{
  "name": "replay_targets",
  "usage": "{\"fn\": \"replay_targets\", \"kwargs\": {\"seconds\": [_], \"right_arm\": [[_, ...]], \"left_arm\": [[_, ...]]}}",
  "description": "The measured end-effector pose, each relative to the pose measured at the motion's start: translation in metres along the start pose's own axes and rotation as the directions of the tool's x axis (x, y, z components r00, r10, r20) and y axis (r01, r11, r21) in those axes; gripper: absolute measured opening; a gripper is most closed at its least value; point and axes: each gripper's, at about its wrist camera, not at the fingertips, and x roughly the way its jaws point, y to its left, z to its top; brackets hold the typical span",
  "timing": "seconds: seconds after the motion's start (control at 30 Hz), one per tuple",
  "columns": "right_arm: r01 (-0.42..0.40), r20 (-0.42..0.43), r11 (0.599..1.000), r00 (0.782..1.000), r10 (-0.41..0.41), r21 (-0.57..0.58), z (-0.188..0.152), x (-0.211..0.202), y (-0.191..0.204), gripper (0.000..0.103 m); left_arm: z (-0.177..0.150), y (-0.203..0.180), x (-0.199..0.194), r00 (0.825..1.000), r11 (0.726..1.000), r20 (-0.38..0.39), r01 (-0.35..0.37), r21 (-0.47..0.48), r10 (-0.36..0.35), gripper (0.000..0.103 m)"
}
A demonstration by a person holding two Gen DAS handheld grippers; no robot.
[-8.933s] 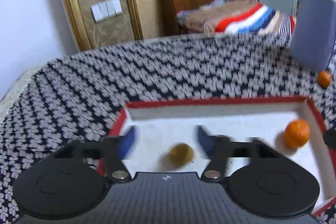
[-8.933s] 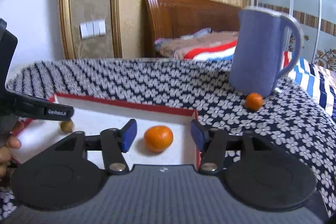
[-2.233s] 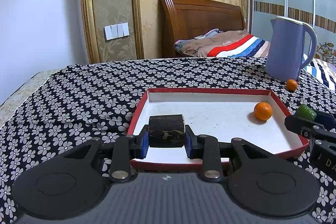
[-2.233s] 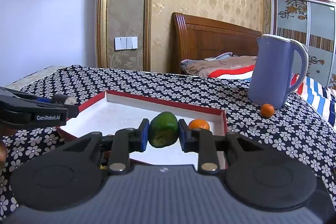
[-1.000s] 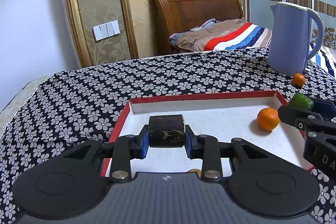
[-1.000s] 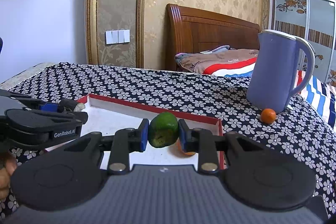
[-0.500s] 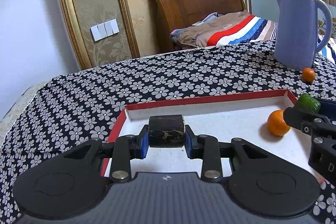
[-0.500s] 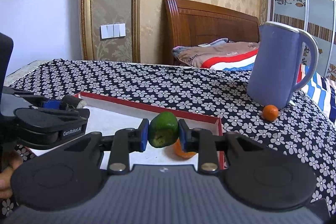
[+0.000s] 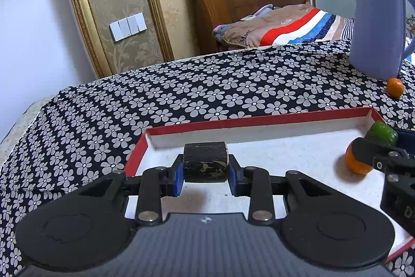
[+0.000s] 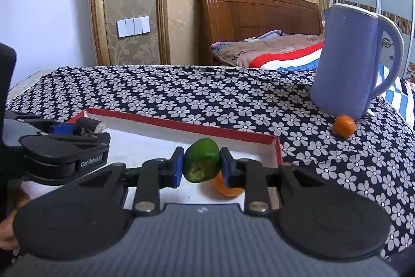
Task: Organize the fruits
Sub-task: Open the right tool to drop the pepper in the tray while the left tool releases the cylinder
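Fruits hang over the red-rimmed tray (image 9: 259, 120): left tool (image 9: 205, 174) clamped on a dark cylindrical piece (image 9: 205, 160), right tool (image 10: 201, 166) clamped on a green fruit (image 10: 201, 162) above the tray's orange (image 10: 228, 188) at its right end.

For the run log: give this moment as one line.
left gripper: shut on dark chunk | right gripper: shut on green fruit | both over tray

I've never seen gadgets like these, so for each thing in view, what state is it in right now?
left gripper: shut on the dark cylinder
dark cylinder: held above the tray
right gripper: shut on the green fruit
green fruit: held above the tray
tray: holds one orange
small orange: on the cloth beside the jug
jug: upright
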Motion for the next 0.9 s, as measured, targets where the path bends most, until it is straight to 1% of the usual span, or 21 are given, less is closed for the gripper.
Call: {"fn": "replay_targets", "kwargs": {"seconds": [0.3, 0.33, 0.4, 0.47, 0.6, 0.63, 0.67, 0.73, 0.8, 0.9], "right_arm": [[0.011, -0.018, 1.0, 1.0, -0.011, 0.018, 0.006, 0.012, 0.0, 0.029], [0.015, -0.015, 1.0, 1.0, -0.014, 0.02, 0.006, 0.012, 0.0, 0.033], [0.019, -0.007, 1.0, 1.0, -0.019, 0.019, 0.005, 0.01, 0.001, 0.035], [0.019, -0.003, 1.0, 1.0, -0.019, 0.012, 0.005, 0.007, 0.001, 0.039], [0.029, 0.013, 1.0, 0.999, -0.029, 0.003, 0.005, -0.001, 0.001, 0.04], [0.026, 0.016, 1.0, 1.0, -0.026, 0.007, 0.005, -0.003, 0.001, 0.04], [0.02, 0.019, 1.0, 1.0, -0.021, 0.01, 0.005, -0.006, 0.0, 0.041], [0.021, 0.035, 1.0, 0.999, -0.021, 0.009, 0.005, -0.012, 0.001, 0.048], [0.022, 0.057, 1.0, 0.998, -0.022, 0.007, 0.005, -0.021, 0.002, 0.048], [0.009, 0.083, 1.0, 0.997, -0.009, -0.007, 0.003, -0.038, 0.006, 0.049]], "left_arm": [[0.009, -0.006, 0.007, 1.0, 1.0, -0.001, -0.005, 0.005, 0.005, 0.032], [0.009, -0.007, 0.008, 1.0, 1.0, 0.0, -0.006, 0.009, 0.006, 0.032], [0.01, -0.008, 0.008, 1.0, 1.0, -0.004, -0.008, 0.013, 0.008, 0.032], [0.01, -0.008, 0.008, 1.0, 1.0, -0.004, -0.004, 0.008, 0.004, 0.032], [0.009, -0.007, 0.007, 1.0, 1.0, -0.007, -0.01, 0.004, 0.01, 0.033], [0.009, -0.007, 0.006, 1.0, 1.0, -0.006, -0.013, 0.005, 0.013, 0.039], [0.01, -0.007, 0.005, 1.0, 1.0, -0.003, -0.021, 0.007, 0.021, 0.054], [0.01, -0.006, 0.0, 0.999, 0.999, 0.023, -0.041, 0.01, 0.04, 0.069], [0.01, -0.007, -0.006, 0.997, 0.997, 0.047, -0.067, 0.025, 0.065, 0.069], [0.009, -0.005, -0.017, 0.995, 0.995, 0.061, -0.086, 0.041, 0.084, 0.069]]}}
